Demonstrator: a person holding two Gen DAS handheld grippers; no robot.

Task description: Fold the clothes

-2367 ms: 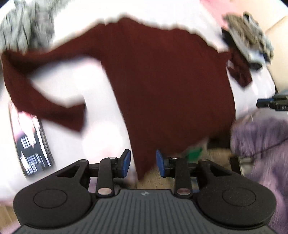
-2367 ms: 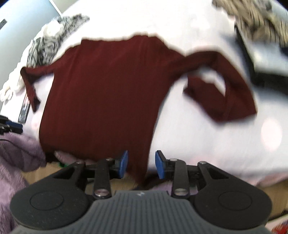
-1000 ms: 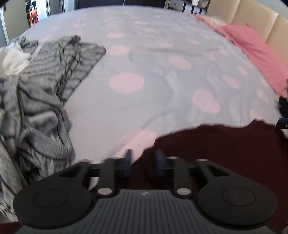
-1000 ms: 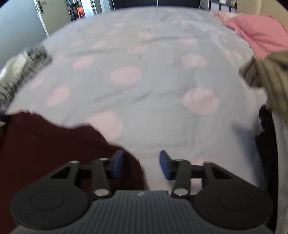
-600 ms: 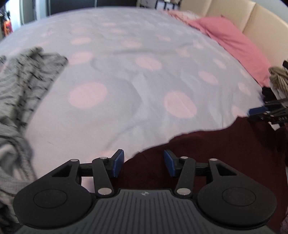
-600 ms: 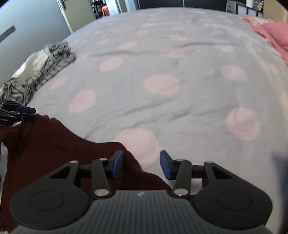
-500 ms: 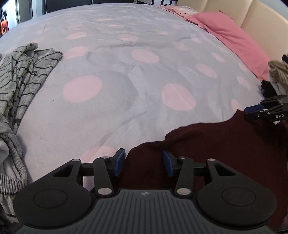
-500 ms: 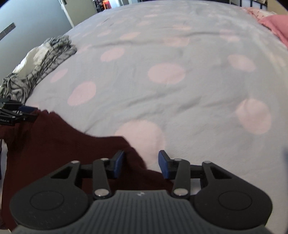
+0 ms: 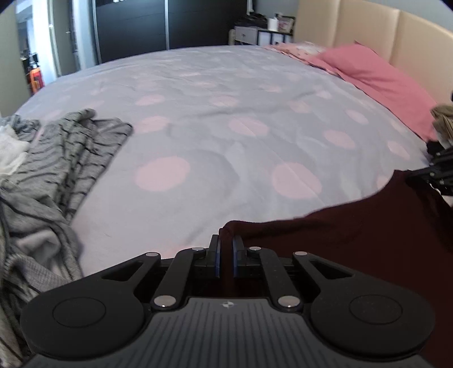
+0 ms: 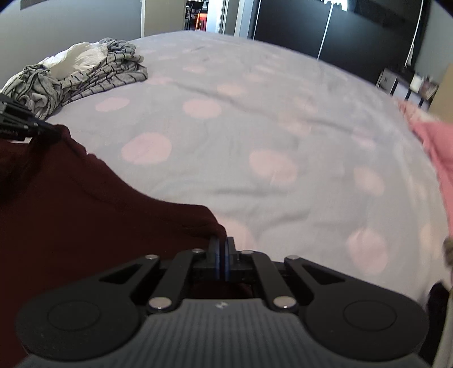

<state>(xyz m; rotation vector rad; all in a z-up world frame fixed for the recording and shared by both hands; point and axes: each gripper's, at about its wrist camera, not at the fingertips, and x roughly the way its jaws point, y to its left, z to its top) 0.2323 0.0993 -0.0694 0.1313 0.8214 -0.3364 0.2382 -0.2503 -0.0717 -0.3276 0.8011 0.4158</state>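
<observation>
Left gripper (image 9: pixel 225 243): your blue-padded jaws are closing, pinching a bunched corner of the top (image 9: pixel 354 235). Black linkage arms, ribbed grey housing behind.

Right gripper (image 10: pixel 222 245): your jaws are pressed nearly together on the top's (image 10: pixel 70 203) other corner; a thin fold sits between the pads.

Top: dark maroon, soft matte knit, limp. The edge you hold sags in a shallow curve from one gripper to the other, so its long axis runs across between your hands, along the near edge of the bed (image 9: pixel 226 113). The rest falls below both views.

Bed: grey cover with large pale pink dots, lightly creased, broad and flat.

Grey pile (image 9: pixel 56 158): striped grey jersey, crumpled, with a white piece, at the bed's left edge, well apart from the top.

Pillow (image 9: pixel 376 79): pink, smooth, slab-shaped, at the bed's far right edge against a padded cream headboard (image 9: pixel 396 34).

Dark wardrobe (image 9: pixel 130 25): glossy panels, beyond the bed's far edge.
</observation>
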